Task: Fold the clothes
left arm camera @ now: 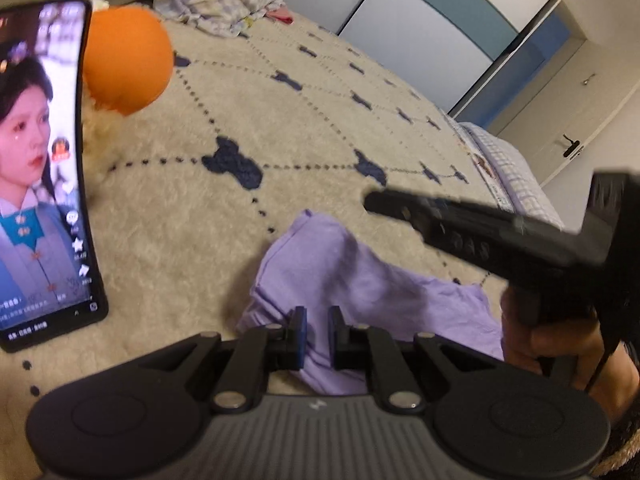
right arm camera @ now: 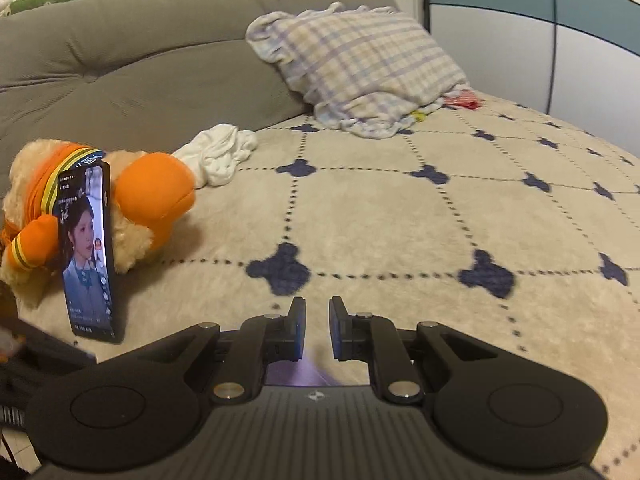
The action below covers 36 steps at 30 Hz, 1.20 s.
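A crumpled lilac garment [left arm camera: 360, 276] lies on the beige fleece blanket [left arm camera: 280, 128] of a bed. My left gripper [left arm camera: 317, 316] hovers over its near edge, open by a narrow gap through which the cloth shows; nothing is pinched. The right gripper comes in from the right, blurred, held by a hand [left arm camera: 560, 344], its fingers [left arm camera: 400, 210] above the garment's far side. In the right wrist view my right gripper [right arm camera: 317, 308] is open by a narrow gap, with only a sliver of the lilac garment [right arm camera: 296, 374] visible below its fingers.
A phone [right arm camera: 88, 256] playing video leans on an orange plush toy [right arm camera: 156, 192] at the left. A white cloth [right arm camera: 218, 152], a plaid pillow [right arm camera: 360, 64] and a grey headboard [right arm camera: 140, 64] lie beyond. The bed's right edge [left arm camera: 508, 184] faces a wardrobe [left arm camera: 420, 12].
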{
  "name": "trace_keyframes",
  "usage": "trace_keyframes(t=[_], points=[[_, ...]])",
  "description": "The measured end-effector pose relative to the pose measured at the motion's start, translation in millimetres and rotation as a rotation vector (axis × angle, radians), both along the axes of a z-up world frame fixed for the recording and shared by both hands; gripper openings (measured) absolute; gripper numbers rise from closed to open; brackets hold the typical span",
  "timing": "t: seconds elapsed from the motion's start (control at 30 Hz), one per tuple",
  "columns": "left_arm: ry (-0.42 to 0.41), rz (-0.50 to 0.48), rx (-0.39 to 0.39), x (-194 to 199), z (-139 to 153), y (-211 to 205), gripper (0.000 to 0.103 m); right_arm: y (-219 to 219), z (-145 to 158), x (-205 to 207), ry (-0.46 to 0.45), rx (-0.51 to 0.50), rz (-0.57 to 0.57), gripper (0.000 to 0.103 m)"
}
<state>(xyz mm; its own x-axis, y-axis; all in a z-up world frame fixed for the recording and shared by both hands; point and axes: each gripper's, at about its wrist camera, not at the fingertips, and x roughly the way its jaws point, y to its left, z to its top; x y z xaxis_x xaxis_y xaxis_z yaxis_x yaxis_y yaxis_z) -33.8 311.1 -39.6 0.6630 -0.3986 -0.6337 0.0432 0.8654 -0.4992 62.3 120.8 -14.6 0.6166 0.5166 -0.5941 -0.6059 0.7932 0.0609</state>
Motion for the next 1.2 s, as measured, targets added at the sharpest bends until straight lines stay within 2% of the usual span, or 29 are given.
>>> trace_keyframes(t=[0.07, 0.17, 0.23, 0.33, 0.43, 0.53, 0.67, 0.73, 0.83, 0.9, 0.97, 1.07, 1.2], points=[[-0.066, -0.027, 0.000, -1.0, 5.7, -4.1, 0.009, -14.4, -2.0, -5.4, 0.000, -0.018, -0.013, 0.014], [-0.145, -0.087, 0.053, 7.8, 6.7, -19.9, 0.010, -35.7, -3.3, -15.9, 0.002, -0.034, -0.046, 0.014], [-0.152, -0.091, 0.104, 13.9, 0.7, -30.8, 0.016, -50.7, -3.2, -21.9, 0.004, -0.038, -0.066, 0.014], [-0.120, -0.062, 0.189, 20.9, -9.8, -40.5, 0.020, -74.7, -4.6, -34.5, 0.000, -0.057, -0.084, 0.014], [-0.124, -0.016, 0.271, 22.4, -19.6, -42.7, 0.019, -102.4, -10.5, -43.3, 0.006, -0.095, -0.106, 0.014], [-0.125, 0.052, 0.248, 19.3, -15.5, -37.2, 0.020, -134.7, -15.5, -49.0, 0.015, -0.146, -0.158, 0.014], [-0.169, 0.027, 0.203, 6.1, -0.1, -46.0, 0.029, -181.7, -14.5, -57.5, 0.041, -0.148, -0.237, 0.014], [-0.189, -0.022, 0.202, -0.5, 1.8, -59.5, 0.036, -201.6, -14.1, -62.2, 0.067, -0.132, -0.263, 0.019], [-0.217, -0.107, 0.208, -10.3, 2.3, -82.8, 0.036, -223.7, -17.8, -69.7, 0.108, -0.109, -0.282, 0.027], [-0.236, -0.164, 0.212, -16.9, 2.7, -98.3, 0.037, -234.9, -23.4, -74.4, 0.152, -0.080, -0.281, 0.028], [-0.255, -0.220, 0.216, -23.4, 3.1, -113.9, 0.041, -244.6, -29.2, -79.7, 0.211, -0.048, -0.278, 0.028], [-0.284, -0.305, 0.222, -32.9, 3.4, -136.1, 0.052, -261.1, -34.4, -89.5, 0.313, 0.019, -0.272, 0.029], [-0.328, -0.416, 0.237, -43.6, 2.3, -160.4, 0.062, -283.7, -40.6, -100.5, 0.470, 0.153, -0.268, 0.029]])
